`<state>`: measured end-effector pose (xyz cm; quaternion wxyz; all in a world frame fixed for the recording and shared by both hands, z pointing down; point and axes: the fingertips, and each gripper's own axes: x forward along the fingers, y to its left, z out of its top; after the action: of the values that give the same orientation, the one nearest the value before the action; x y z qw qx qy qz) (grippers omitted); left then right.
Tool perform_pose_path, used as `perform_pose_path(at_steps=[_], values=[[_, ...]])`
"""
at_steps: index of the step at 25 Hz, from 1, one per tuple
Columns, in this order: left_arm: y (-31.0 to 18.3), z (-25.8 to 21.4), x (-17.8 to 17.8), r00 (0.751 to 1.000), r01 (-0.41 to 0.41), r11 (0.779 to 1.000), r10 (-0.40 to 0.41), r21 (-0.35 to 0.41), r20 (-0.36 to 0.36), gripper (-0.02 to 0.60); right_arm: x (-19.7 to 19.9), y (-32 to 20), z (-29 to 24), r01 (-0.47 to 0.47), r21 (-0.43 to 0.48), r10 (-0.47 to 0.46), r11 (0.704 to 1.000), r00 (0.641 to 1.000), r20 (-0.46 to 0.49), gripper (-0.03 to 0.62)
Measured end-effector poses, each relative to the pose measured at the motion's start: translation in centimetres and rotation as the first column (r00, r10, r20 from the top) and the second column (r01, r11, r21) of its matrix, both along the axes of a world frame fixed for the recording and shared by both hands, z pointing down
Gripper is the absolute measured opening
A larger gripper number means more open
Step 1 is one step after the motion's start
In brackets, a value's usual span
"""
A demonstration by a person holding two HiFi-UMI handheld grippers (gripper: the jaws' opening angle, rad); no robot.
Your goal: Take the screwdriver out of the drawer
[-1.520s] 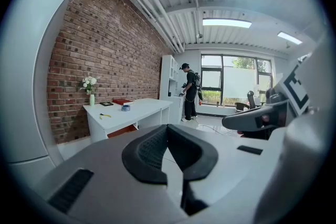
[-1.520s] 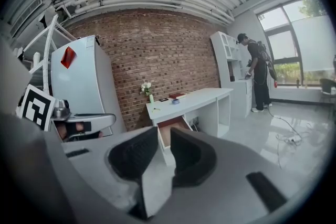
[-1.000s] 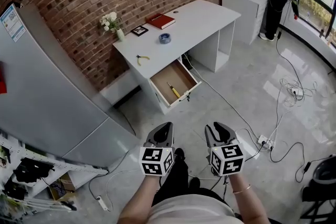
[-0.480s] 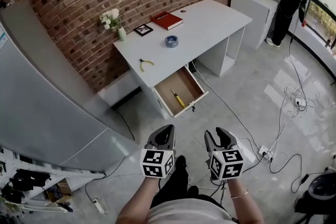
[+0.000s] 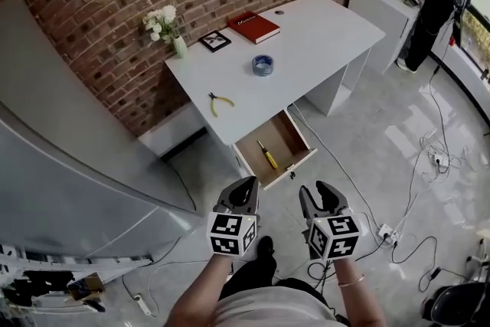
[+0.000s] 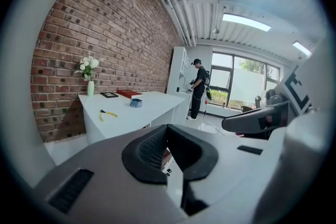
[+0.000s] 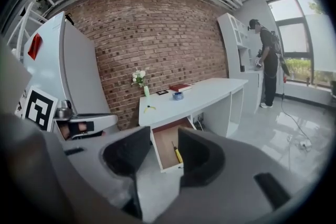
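Screwdriver (image 5: pixel 268 156) lies in the open drawer (image 5: pixel 285 135) under the desk (image 5: pixel 321 34), frame centre. Left tongs (image 5: pixel 242 188) pressed together; right tongs (image 5: pixel 318 191) spread, having just been opening, empty. Risk: tongs strike the drawer's front edge while reaching in.

open floor (image 5: pixel 348 157) up to pulled-out drawer (image 5: pixel 285 140), drawer open from above, desk (image 5: pixel 321 34) edge over its back end, grey fridge (image 5: pixel 69 157) left, floor cables (image 5: pixel 438 159) right
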<state>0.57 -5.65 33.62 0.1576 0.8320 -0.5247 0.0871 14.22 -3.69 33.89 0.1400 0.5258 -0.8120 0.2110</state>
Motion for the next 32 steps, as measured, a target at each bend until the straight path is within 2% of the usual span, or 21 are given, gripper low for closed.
perform_pose_path(at_steps=[7, 17, 25, 32], values=[[-3.4, 0.6, -1.5, 1.0, -0.002, 1.0, 0.002, -0.011, -0.019, -0.008, -2.0, -3.3, 0.3, 0.008, -0.013, -0.008, 1.0, 1.0, 0.0, 0.152], [-5.6, 2.7, -1.6, 0.999, 0.017, 0.998, -0.019, -0.057, -0.039, -0.008, -2.8, -5.8, 2.8, 0.047, -0.079, -0.048, 0.996, 0.999, -0.018, 0.152], [-6.9, 4.6, -2.2, 0.995, 0.087, 0.991, -0.091, -0.1, -0.03, -0.008, -3.2, -8.4, 5.0, 0.113, -0.122, -0.117, 0.986, 0.993, -0.023, 0.152], [-7.7, 6.7, -2.7, 0.983, 0.18, 0.974, -0.185, -0.14, -0.019, -0.008, -4.1, -11.1, 8.2, 0.202, -0.176, -0.212, 0.963, 0.977, -0.038, 0.152]])
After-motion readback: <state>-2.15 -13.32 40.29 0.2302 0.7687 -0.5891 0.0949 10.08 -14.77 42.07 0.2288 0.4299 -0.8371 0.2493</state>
